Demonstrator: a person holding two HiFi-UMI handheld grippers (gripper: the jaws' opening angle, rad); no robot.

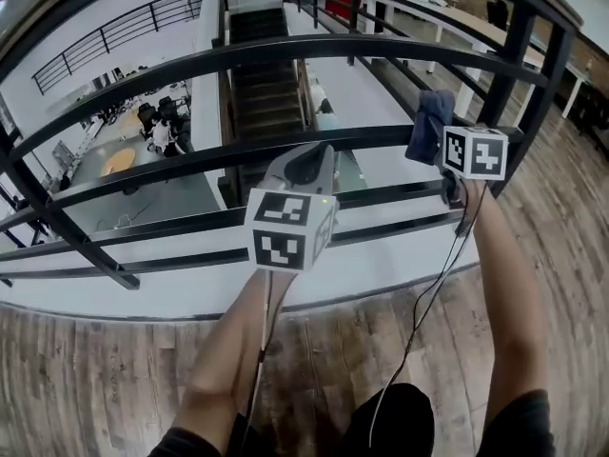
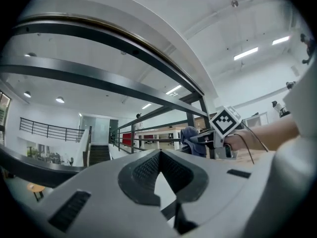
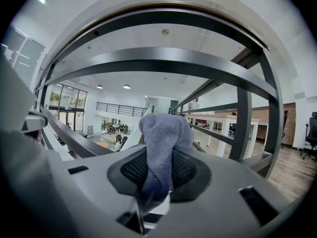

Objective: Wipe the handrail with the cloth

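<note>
- Right gripper [image 3: 157,182]: jaws pinch a grey-blue cloth [image 3: 163,138], which bunches up above the fingertips in a rounded wad.
- In the head view the right gripper [image 1: 440,149] is held out at the railing's right end, close to a black upright post [image 1: 544,74]. The cloth [image 1: 430,124] lies across the line of a middle crossbar [image 1: 238,152]. Whether it touches the bar cannot be told.
- Left gripper [image 2: 159,175]: jaws pressed together at the tips, with nothing between them.
- In the head view the left gripper [image 1: 306,165] hangs in front of the middle bars, well apart from the cloth and taking no part in the work.
- Handrail [image 1: 538,3]: a broad top rail with a brown cap, curving above the black crossbars. It sits higher than the cloth in every view.
- Beyond the railing: a staircase [image 1: 262,74] and a lower floor with office chairs. The person stands on a wood-plank floor [image 1: 95,388].
- Progress, as a judgement: the cloth is already gripped and brought to the railing, so the pick-up is done. No streak or damp mark shows which lengths are wiped.
- Remaining work: the top rail appears untouched at this moment, so the cloth must be raised to it and drawn along its length.
</note>
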